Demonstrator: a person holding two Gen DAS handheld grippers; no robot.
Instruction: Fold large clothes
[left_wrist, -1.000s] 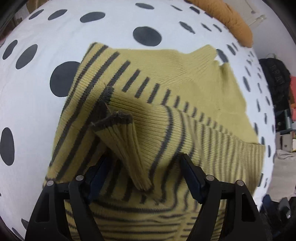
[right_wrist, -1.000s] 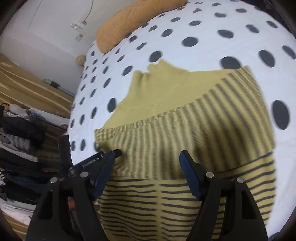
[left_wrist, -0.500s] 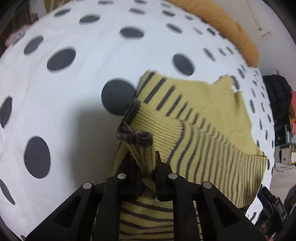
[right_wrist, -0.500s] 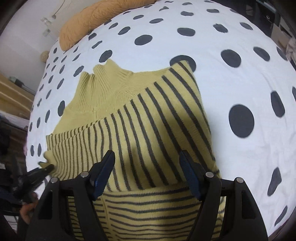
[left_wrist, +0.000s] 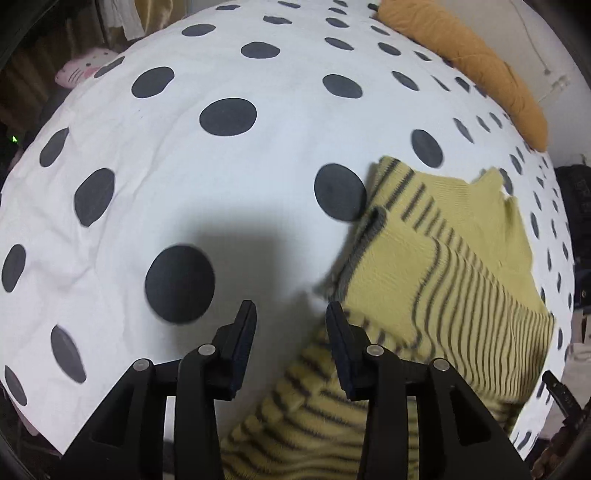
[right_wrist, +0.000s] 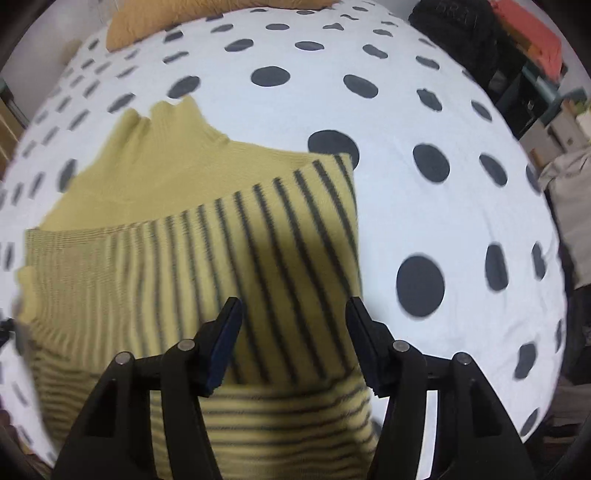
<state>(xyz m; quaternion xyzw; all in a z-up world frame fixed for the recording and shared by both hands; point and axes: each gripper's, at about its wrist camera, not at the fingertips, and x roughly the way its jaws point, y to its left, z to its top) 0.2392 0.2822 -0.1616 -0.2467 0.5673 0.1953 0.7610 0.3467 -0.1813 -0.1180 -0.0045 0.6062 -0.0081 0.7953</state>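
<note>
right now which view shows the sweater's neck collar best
The right wrist view: the sweater lies nearly whole ahead of the right gripper, its plain collar clear against the dotted sheet. The left wrist view pushes the collar to the right edge, small and distorted.

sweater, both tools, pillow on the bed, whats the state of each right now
sweater: lying on the bed, both sleeves folded across the body, not held
sleeve cuff: lying loose on the sweater, free of the tool
left tool: open over bare bedsheet, jaws just opening, nothing between them
right tool: open over the sweater, jaws just closing, not gripping
orange pillow: lying at the bed's far edge
</note>
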